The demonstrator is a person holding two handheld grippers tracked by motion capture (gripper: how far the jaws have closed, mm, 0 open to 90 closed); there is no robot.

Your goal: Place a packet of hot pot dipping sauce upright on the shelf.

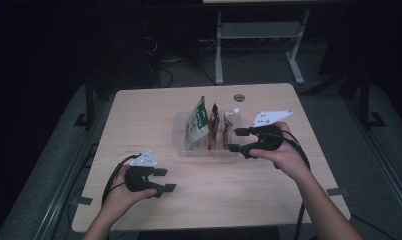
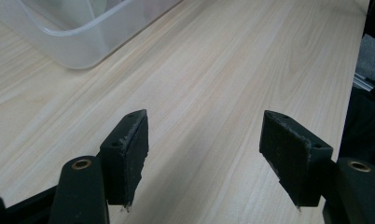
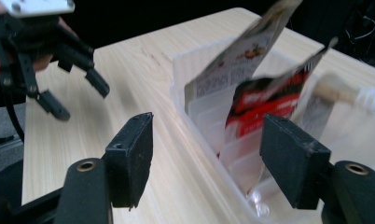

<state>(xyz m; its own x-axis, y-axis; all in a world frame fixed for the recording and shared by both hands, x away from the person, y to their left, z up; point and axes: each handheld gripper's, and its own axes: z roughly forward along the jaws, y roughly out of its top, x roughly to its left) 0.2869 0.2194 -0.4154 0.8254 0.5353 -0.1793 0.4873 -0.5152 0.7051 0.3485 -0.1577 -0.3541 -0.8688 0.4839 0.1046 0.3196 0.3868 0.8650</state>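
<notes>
The right gripper [image 1: 232,139] is at the near right side of the clear plastic bin [image 1: 185,148] on the wooden table [image 1: 139,115], its jaws apart with nothing between them. In the bin stand a green packet [image 1: 196,125], a red packet [image 1: 214,122] and a whitish pouch [image 1: 231,120]. The left gripper [image 1: 165,180] is low over the table near its front edge, well apart from the bin, jaws wide and empty.

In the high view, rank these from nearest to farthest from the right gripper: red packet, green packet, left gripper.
From the right gripper:
1. Red packet, upright in the bin beside it.
2. Green packet, further left in the bin.
3. Left gripper, near the table's front left.
</notes>
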